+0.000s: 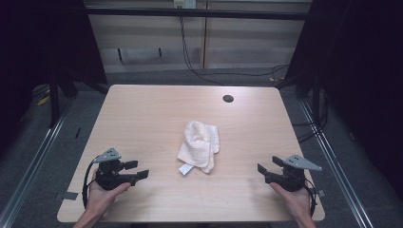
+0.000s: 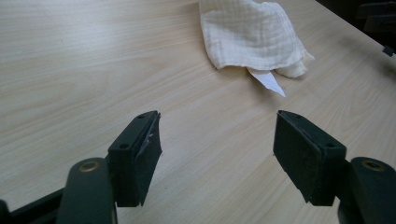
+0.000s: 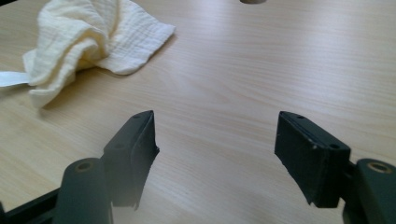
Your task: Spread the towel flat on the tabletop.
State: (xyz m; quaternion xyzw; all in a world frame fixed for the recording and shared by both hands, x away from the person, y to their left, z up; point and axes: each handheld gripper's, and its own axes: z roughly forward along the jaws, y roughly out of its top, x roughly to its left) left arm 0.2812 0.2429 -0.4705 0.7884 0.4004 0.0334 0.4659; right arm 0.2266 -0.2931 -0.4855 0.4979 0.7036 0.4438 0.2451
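A crumpled cream cloth [image 1: 199, 145] lies near the middle of the wooden table [image 1: 142, 109], with a white label [image 1: 184, 169] sticking out at its near edge. My left gripper [image 1: 137, 170] rests at the front left, held in a hand, open and empty, pointing right toward the cloth. At the front right my right gripper [image 1: 267, 167] is open and empty, pointing left. In the left gripper view the cloth [image 2: 252, 35] and its label [image 2: 267, 80] lie ahead, beyond the open left gripper [image 2: 217, 149]. The right gripper view shows the cloth [image 3: 88, 39] at upper left, clear of the right gripper [image 3: 215, 151].
A round cable hole [image 1: 228, 99] sits in the table near the far edge. Black cables [image 1: 199, 66] run over the grey floor behind the table, and metal rails [image 1: 33, 156] flank both sides. Bare tabletop surrounds the cloth.
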